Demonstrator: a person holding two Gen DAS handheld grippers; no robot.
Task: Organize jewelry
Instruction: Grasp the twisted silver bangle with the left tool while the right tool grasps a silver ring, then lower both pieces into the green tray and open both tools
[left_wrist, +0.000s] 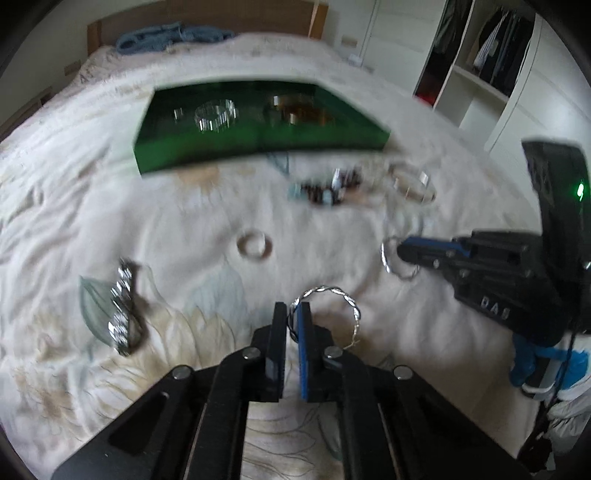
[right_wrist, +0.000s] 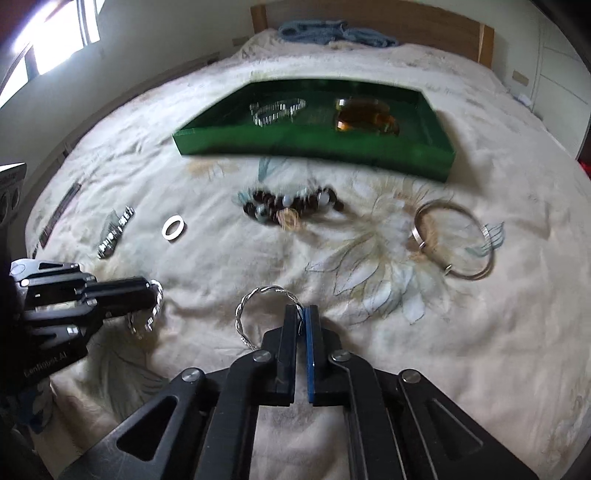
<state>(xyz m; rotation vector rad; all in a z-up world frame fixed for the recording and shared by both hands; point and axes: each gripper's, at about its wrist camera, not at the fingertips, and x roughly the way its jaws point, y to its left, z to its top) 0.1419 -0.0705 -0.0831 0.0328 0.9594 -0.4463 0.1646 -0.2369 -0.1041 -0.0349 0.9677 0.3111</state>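
Observation:
My left gripper (left_wrist: 294, 308) is shut on a twisted silver bangle (left_wrist: 345, 299) above the bed; it also shows at the left of the right wrist view (right_wrist: 149, 290) with that bangle (right_wrist: 157, 302). My right gripper (right_wrist: 303, 312) is shut on a second twisted silver bangle (right_wrist: 255, 299); it shows in the left wrist view (left_wrist: 400, 251) with its bangle (left_wrist: 391, 258). A green tray (right_wrist: 314, 144) lies further back, with clear and amber pieces inside. It also shows in the left wrist view (left_wrist: 207, 155).
On the floral bedspread lie a dark bead bracelet (right_wrist: 291, 205), a white ring (right_wrist: 173, 229), a metal watch band (right_wrist: 114, 232) and a large plain silver bangle (right_wrist: 454, 240). A blue garment (right_wrist: 332, 31) lies by the headboard. A wardrobe (left_wrist: 480, 55) stands to the right.

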